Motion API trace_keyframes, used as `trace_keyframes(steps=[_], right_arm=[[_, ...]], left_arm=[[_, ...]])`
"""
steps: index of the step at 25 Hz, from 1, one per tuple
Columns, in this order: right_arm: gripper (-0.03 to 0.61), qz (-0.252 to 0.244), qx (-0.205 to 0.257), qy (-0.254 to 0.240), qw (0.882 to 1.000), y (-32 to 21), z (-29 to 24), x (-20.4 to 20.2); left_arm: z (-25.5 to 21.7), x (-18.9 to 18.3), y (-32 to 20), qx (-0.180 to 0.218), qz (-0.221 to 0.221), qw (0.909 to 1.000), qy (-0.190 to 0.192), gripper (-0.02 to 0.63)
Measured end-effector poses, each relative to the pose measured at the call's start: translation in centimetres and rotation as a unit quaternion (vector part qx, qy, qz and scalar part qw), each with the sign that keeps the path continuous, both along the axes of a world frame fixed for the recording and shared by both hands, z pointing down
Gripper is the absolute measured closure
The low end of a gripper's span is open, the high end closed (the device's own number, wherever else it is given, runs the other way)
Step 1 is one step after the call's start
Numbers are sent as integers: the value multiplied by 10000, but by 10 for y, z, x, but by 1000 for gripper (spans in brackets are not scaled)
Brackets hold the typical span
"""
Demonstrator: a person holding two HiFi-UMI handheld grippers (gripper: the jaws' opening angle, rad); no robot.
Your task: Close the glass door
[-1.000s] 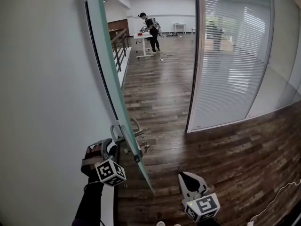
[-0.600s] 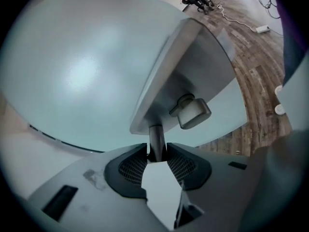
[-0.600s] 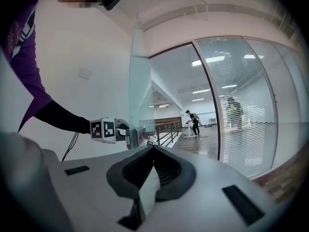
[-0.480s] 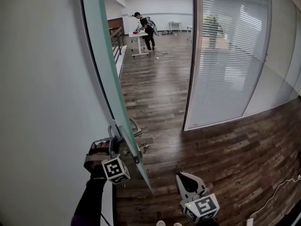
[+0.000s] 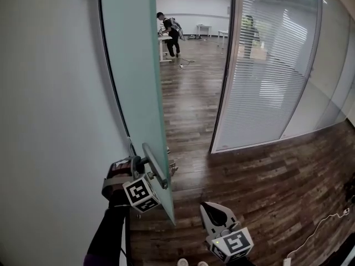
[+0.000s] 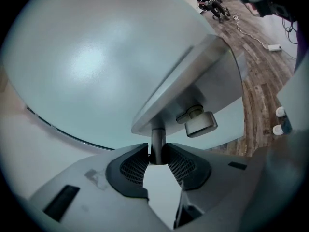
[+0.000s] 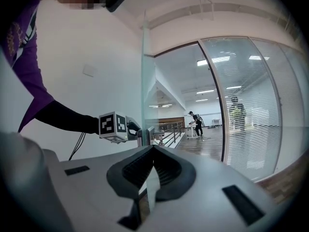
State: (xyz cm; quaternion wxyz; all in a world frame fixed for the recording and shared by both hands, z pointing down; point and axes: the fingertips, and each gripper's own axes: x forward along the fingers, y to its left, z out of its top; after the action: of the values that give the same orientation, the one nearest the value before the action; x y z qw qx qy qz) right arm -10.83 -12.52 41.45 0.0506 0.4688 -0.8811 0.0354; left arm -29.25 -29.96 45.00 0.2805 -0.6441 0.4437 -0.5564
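Note:
The frosted glass door (image 5: 136,65) stands partly open, hinged at the white wall on the left. Its metal handle (image 5: 156,166) sits low on the door's free edge. My left gripper (image 5: 143,165) is shut on the handle. In the left gripper view both pads clamp the handle's round post (image 6: 158,140), with the lock knob (image 6: 199,122) just beyond. My right gripper (image 5: 208,208) hangs low in front of the door, shut, with nothing between its pads (image 7: 153,150). The right gripper view shows the door's edge (image 7: 146,81) and the left gripper (image 7: 133,128) at the handle.
A glass partition with white blinds (image 5: 266,76) and its metal frame post (image 5: 222,93) bound the doorway on the right. Wood flooring (image 5: 188,98) runs through to a far room, where a person (image 5: 169,31) stands at a table. A cable (image 5: 327,223) lies at lower right.
The door has swung right, from nearly edge-on to showing its frosted face, and the doorway gap is narrower. My left gripper moved right with the handle. The right gripper drifted slightly left.

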Motion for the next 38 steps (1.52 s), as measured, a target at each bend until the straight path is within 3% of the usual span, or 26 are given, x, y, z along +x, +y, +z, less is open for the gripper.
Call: trace_keyframes(steps=[3,11,28,38], right_arm=[[586,56,18,45,10000,-4,-2,-1],[586,305,71,23,9995,-25,2,8],[586,41,209,-185,9996,-127,-15,91],[586,-70,252,-231,9994,-171,-5,135]], left_arm=[[-1,12,0,-97,129,9996,247,508],[4,34,-12,-186,357,9981,473,520],[0,120,-60,-431,155,9964,717,520],[8,180,-105,-403,255,9951,861,518]])
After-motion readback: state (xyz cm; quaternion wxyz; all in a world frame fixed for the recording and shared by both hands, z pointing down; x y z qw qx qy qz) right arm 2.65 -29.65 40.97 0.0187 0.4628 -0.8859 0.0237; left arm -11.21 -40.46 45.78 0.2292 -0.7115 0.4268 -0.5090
